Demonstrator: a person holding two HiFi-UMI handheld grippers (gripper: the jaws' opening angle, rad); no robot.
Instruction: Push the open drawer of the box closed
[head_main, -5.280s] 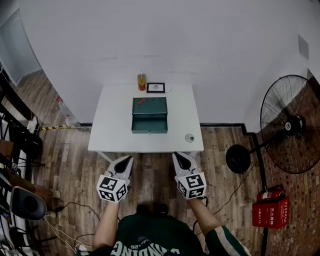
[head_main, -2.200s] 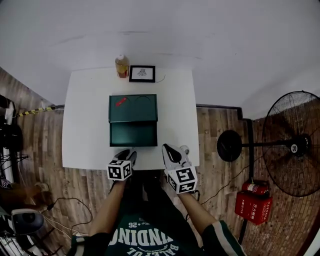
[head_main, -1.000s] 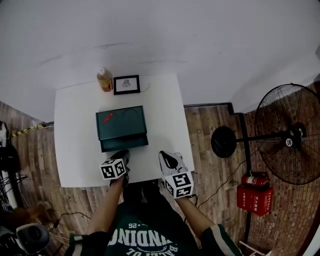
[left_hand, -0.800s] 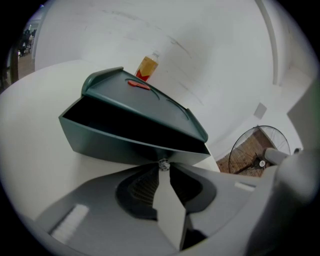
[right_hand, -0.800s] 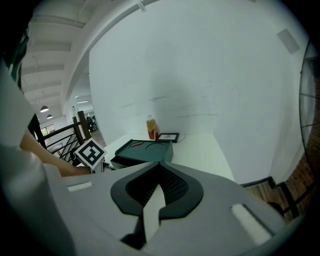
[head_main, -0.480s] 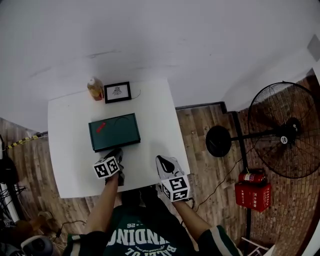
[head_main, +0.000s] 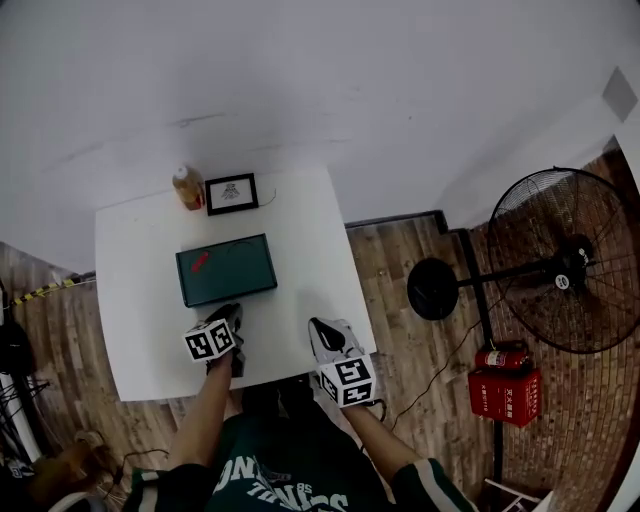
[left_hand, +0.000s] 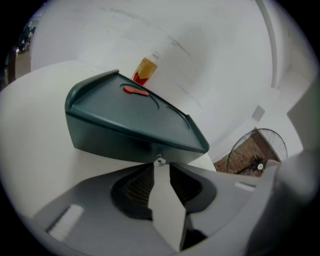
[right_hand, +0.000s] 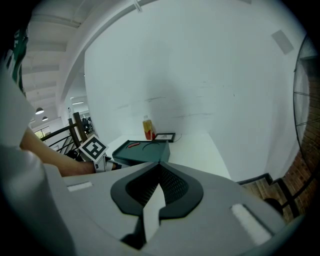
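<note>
The dark green box (head_main: 225, 270) lies on the white table (head_main: 305, 235), and its drawer front sits flush with the body. My left gripper (head_main: 233, 312) is right at the box's near face. In the left gripper view the box (left_hand: 130, 125) fills the middle, and its small metal knob (left_hand: 159, 161) sits just at the tips of my left gripper (left_hand: 160, 168), whose jaws stand a narrow gap apart. My right gripper (head_main: 318, 327) hovers over the table's front edge, right of the box, shut and empty. From the right gripper (right_hand: 160, 165) the box (right_hand: 142, 150) is ahead to the left.
A bottle (head_main: 187, 187) and a small picture frame (head_main: 231, 193) stand at the table's back edge. A small red item (head_main: 199, 263) lies on the box top. On the wooden floor to the right are a standing fan (head_main: 560, 260) and a red case (head_main: 500, 385).
A second ago the drawer stuck out a little from the box front; now it is flush. My left gripper has followed it in toward the box. The right gripper has stayed near the table edge.
</note>
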